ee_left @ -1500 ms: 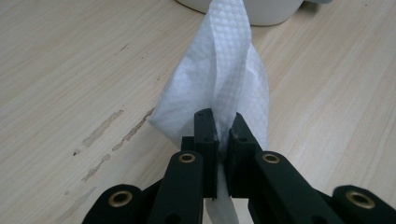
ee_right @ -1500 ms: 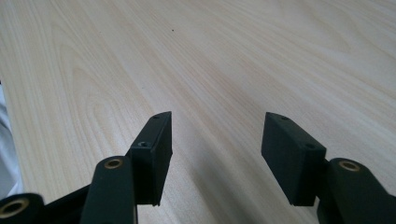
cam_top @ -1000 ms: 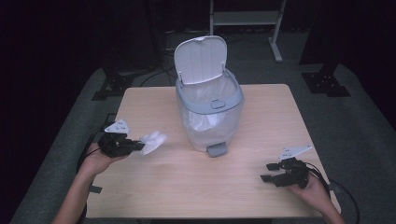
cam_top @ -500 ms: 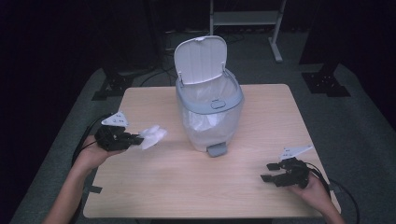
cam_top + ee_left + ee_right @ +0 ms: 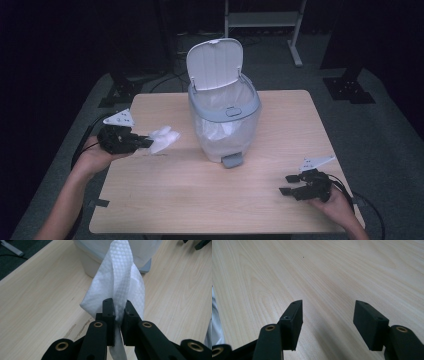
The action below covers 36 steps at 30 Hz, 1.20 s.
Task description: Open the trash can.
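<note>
Dark room, pale wooden bench (image 5: 175, 200). Left tongs (image 5: 145, 143), clamped on the white paper towel (image 5: 164, 138), have lifted it off the wood toward the open bin (image 5: 224, 117) — likely drop-in next. Right tongs (image 5: 292, 188) rest open, empty.

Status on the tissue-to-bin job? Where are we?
Done: the grey pedal bin has its lid up, and the left gripper is shut on the crumpled white paper tissue. In hand: tissue held above the wooden table, beside the bin. Left: drop it in. Right gripper is open, idle.
</note>
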### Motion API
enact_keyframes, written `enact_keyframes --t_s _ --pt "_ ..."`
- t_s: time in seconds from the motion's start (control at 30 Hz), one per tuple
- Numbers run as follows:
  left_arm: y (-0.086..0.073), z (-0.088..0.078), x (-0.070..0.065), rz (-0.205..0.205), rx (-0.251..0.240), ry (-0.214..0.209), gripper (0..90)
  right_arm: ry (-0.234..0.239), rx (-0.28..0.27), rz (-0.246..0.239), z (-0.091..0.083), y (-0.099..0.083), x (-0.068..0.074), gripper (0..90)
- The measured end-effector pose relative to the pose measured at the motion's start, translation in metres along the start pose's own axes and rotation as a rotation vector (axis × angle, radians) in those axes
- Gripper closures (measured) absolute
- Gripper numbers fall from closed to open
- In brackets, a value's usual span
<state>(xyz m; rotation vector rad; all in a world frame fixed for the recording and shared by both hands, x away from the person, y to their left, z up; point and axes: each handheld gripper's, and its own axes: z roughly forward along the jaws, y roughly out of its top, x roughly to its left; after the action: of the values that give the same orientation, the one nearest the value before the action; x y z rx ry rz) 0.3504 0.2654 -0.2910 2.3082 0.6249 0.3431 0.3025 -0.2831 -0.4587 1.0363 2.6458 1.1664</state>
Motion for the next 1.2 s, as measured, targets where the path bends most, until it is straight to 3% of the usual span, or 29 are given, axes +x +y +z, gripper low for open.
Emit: enact_keyframes --t_s 1.2 --pt "0.048 -0.028 0.005 0.046 -0.017 -0.003 82.2 -0.010 0.006 -0.004 0.001 -0.003 0.000 39.5"
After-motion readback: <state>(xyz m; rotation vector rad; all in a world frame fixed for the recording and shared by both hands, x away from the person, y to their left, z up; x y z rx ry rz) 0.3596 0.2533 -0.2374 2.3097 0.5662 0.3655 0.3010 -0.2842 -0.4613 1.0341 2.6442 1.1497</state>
